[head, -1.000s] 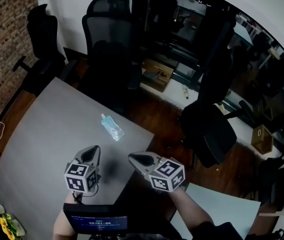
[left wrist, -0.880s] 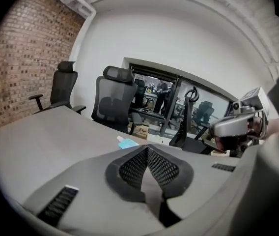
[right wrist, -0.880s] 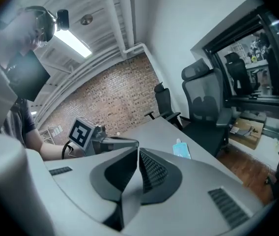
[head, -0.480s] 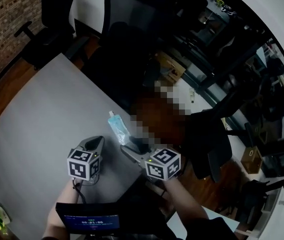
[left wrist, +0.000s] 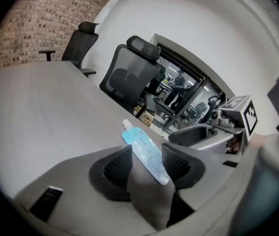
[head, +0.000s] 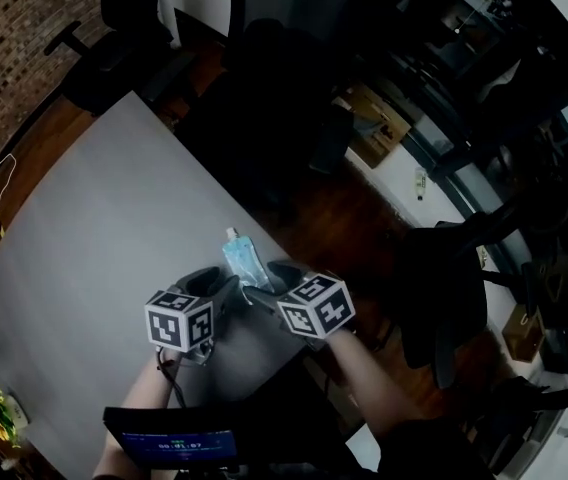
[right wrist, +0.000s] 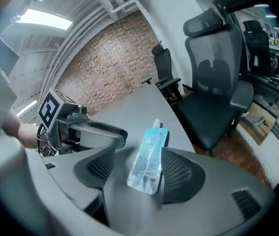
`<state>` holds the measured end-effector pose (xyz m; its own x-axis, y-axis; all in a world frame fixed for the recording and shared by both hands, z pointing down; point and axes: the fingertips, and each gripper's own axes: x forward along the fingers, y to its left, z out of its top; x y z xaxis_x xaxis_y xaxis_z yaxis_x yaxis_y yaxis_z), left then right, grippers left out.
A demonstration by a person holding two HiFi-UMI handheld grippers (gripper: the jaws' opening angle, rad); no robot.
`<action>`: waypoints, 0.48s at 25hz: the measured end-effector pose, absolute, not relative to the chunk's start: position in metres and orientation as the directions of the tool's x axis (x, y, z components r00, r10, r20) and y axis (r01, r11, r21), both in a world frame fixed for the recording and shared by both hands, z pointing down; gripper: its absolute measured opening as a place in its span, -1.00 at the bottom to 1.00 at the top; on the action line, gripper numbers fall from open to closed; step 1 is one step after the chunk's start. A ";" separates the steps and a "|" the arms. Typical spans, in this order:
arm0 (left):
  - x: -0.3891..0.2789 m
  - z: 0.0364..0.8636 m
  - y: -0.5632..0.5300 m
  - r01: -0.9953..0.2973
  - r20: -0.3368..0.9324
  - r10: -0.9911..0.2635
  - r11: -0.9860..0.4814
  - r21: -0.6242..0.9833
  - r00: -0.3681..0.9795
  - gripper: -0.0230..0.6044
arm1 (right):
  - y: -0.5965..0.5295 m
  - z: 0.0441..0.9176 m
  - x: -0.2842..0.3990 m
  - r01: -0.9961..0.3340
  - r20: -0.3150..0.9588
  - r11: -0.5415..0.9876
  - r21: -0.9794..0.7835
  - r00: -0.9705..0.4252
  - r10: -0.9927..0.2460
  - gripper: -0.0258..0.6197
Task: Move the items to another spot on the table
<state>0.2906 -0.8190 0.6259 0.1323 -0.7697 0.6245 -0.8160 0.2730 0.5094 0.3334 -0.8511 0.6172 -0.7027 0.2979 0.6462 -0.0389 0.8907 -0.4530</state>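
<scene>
Two hand-held grippers close in on one pale blue spouted plastic pouch (head: pixel 244 261). It lies flat on the grey rectangular table (head: pixel 94 238), close to the far right edge, with its white spout pointing away from the person. The left gripper (head: pixel 219 286) comes in from the near left with its jaws spread. In the left gripper view the pouch sits on the tabletop in the gap between the ribbed black pads (left wrist: pixel 117 167), and neither pad grips it. The right gripper (head: pixel 270 282) comes in from the near right, its jaws likewise spread. In the right gripper view the pouch lies between them, nearer the right-hand pad; whether it touches that pad I cannot tell. The tips of the two grippers are just beside each other. A black mesh-backed office chair (right wrist: pixel 213 73) stands past the table's far edge, and a red brick wall (right wrist: pixel 105 68) runs along the far left.
</scene>
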 end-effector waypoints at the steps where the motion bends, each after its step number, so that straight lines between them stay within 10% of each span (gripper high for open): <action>1: 0.291 0.631 -0.821 -0.811 0.634 -0.760 0.278 0.514 0.141 -0.27 | -0.852 0.622 0.332 -0.037 0.656 0.889 -0.456 -0.689 0.308 0.01; 12: 0.294 0.664 -0.823 -0.762 0.681 -0.696 0.308 0.570 0.228 -0.28 | -0.850 0.656 0.329 0.024 0.727 0.873 -0.487 -0.542 0.421 -0.01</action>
